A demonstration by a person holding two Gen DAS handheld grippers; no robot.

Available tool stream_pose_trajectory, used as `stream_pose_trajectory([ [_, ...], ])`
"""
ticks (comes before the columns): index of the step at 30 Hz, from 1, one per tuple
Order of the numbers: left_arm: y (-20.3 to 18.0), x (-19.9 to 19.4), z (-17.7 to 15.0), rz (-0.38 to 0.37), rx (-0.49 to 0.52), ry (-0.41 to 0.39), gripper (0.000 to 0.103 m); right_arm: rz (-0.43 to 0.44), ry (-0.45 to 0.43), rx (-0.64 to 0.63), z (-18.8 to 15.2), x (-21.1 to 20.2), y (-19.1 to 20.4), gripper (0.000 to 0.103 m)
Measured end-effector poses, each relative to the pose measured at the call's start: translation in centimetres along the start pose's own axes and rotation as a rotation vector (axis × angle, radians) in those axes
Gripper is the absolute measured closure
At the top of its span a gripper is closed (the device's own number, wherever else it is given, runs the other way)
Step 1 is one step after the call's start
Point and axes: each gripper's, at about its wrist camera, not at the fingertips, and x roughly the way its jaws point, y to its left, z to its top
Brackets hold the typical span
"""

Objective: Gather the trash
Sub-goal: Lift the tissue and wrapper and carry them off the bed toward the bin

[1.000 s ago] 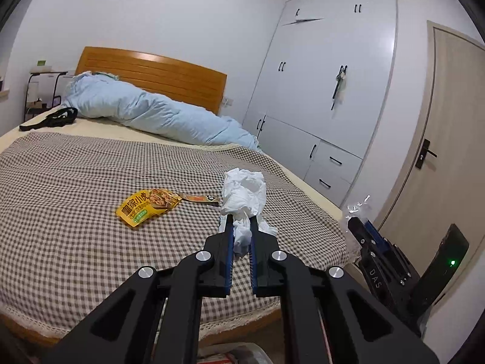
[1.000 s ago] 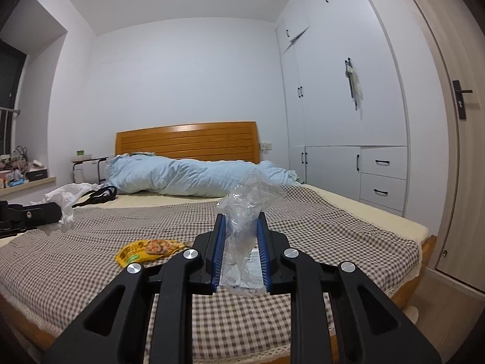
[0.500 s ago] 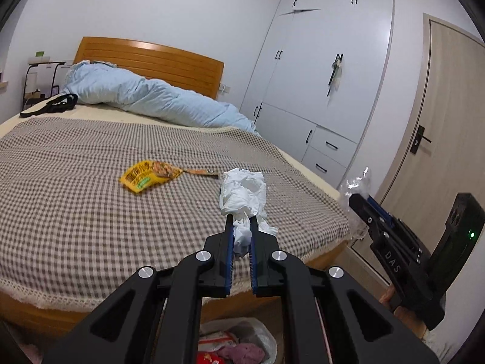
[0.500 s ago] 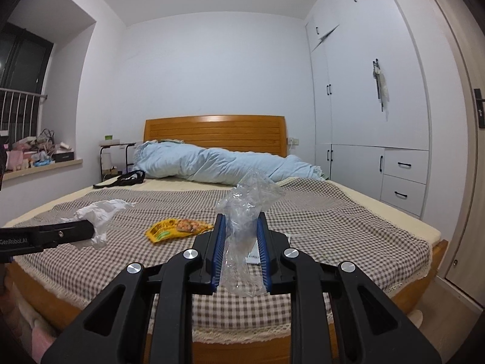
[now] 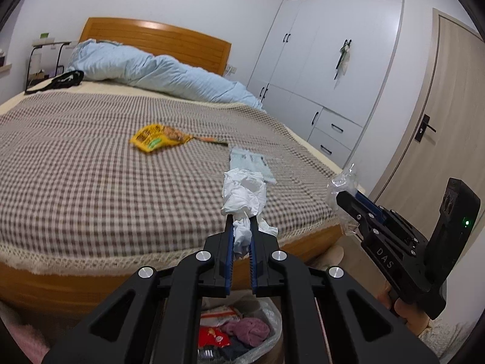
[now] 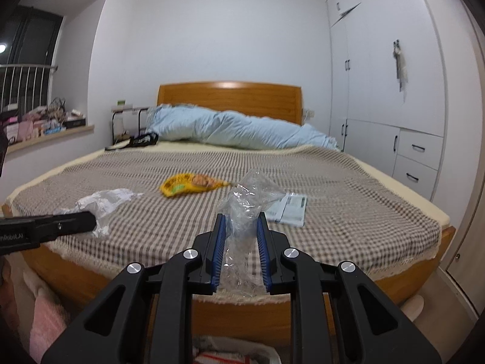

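Above the trash bag (image 5: 266,330), we are gripping crumpled tissue (image 5: 244,194) in our left gripper (image 5: 241,223) and clear plastic wrap (image 6: 244,212) in our right gripper (image 6: 241,223).

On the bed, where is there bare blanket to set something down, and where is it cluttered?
Bare: the wide blanket stretch left of the yellow wrapper, and the strip between wrapper and duvet. Crowded: the near right part, where wrapper and paper packet lie close together.

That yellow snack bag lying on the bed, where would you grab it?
Probably by the tapered end of the yellow snack bag, coming from above. It lies flat on the checkered blanket, and that crumpled end gives the jaws something to pinch.
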Motion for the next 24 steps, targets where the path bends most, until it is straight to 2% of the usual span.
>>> stream_pose_trajectory([
  [24, 2.7, 1.8, -6.3, 0.015, -0.092, 0.152, 0.097, 0.102, 0.255, -0.034, -6.1, 2.5, 3.9, 0.082],
])
